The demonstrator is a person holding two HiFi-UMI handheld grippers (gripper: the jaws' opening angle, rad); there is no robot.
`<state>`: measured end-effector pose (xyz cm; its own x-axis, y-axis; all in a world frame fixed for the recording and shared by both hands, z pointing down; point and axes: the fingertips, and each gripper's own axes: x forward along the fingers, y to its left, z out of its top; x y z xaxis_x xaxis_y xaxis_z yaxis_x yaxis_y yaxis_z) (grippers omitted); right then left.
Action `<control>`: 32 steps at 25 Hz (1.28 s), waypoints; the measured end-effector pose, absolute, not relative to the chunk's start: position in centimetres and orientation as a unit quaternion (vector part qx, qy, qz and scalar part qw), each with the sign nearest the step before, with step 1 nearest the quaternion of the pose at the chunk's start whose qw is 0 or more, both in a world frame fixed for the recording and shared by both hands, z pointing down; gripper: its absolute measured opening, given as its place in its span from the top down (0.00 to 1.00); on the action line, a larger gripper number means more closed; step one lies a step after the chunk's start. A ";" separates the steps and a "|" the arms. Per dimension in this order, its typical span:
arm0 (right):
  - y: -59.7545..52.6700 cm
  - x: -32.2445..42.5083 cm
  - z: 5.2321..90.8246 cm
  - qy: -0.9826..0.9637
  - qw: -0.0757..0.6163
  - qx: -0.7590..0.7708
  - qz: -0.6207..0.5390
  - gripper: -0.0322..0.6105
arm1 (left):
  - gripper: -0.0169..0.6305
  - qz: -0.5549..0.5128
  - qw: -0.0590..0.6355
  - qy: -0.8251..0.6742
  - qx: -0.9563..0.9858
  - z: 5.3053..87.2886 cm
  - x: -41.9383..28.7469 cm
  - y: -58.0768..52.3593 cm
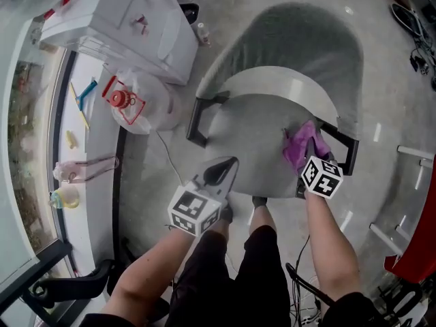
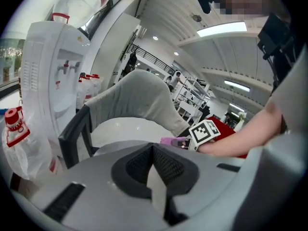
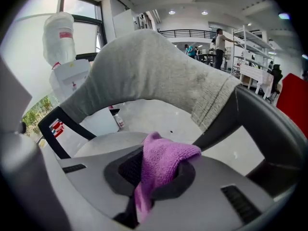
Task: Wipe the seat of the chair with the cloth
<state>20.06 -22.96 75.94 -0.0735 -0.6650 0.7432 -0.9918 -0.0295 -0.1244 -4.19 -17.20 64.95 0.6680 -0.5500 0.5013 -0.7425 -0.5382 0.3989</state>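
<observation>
Nearest me, my left gripper (image 1: 219,172) sits at the near-left edge of the chair seat (image 1: 255,135), its jaws pressed together with nothing between them. Whether it actually touches the seat I can't quite tell from here. To its right, my right gripper (image 1: 308,157) is clamped on the purple cloth (image 1: 298,147), which bunches up out of the jaws and lies on the seat's right side, beside the dark armrest (image 1: 344,148). Beyond curves the grey backrest (image 1: 300,39). Far left stands a white water dispenser (image 1: 129,19).
</observation>
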 end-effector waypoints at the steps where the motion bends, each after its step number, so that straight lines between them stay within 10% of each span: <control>1: -23.0 20.9 76.6 -0.644 0.252 0.640 0.335 0.90 | 0.97 0.160 0.303 -0.375 0.861 65.1 -3.6 -17.3; 32: -22.9 13.7 85.8 -0.631 0.303 0.571 0.429 0.91 | 0.97 0.144 0.332 -0.444 0.820 67.5 -7.1 -17.0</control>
